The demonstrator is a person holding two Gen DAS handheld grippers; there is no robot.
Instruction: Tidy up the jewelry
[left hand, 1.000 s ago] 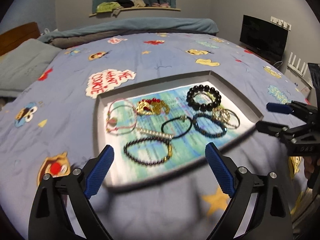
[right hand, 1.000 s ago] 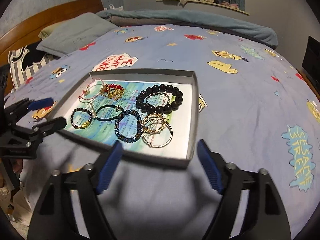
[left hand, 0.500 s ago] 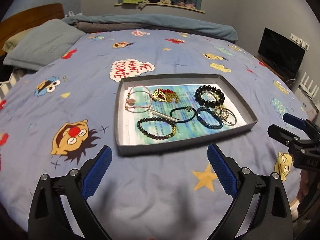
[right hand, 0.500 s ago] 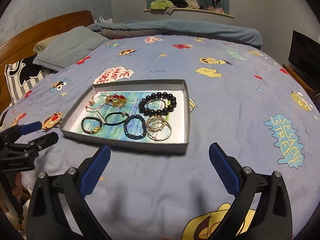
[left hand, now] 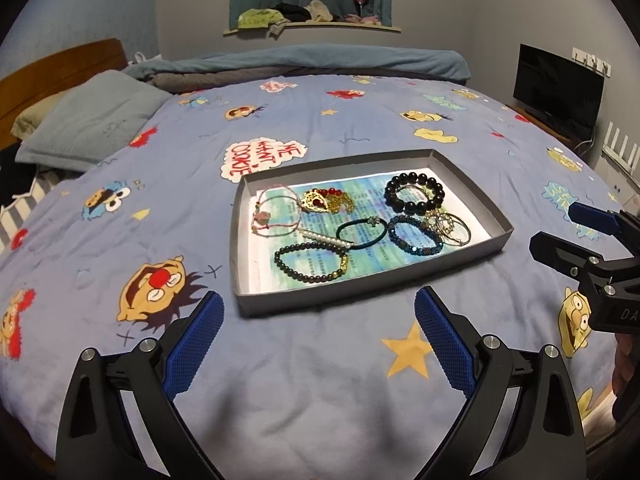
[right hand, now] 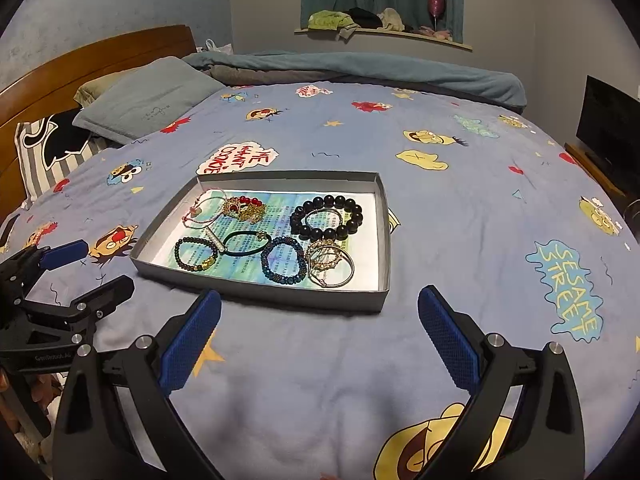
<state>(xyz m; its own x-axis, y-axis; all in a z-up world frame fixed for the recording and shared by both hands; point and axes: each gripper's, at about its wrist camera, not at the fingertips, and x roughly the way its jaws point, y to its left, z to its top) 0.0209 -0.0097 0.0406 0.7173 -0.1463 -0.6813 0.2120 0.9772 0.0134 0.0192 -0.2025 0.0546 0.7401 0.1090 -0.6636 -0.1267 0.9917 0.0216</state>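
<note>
A shallow grey tray point(left hand: 240, 280) point(right hand: 256, 290) lies on the bed with several bracelets on a printed paper liner. A chunky black bead bracelet point(left hand: 414, 193) point(right hand: 326, 217) sits at its far right. A gold and red piece point(left hand: 326, 201) point(right hand: 244, 208) lies at the far left, a dark blue bead bracelet point(left hand: 416, 235) point(right hand: 283, 259) near the front. My left gripper point(left hand: 316, 340) hovers open just short of the tray's near edge, nothing between its blue pads. My right gripper point(right hand: 318, 336) stands wide open in front of the tray, also empty. Each gripper shows at the edge of the other's view.
The bed is covered by a blue cartoon-print quilt point(left hand: 320, 128). Grey pillows point(right hand: 148, 100) and a wooden headboard point(right hand: 80, 68) lie at the left. A dark screen point(left hand: 558, 88) stands on a stand at the right. A rolled blanket point(right hand: 360, 72) runs along the far side.
Both grippers have drawn back and upward from the tray, which now looks smaller and farther. The right gripper's jaws have spread wider. The jewelry has not moved.
</note>
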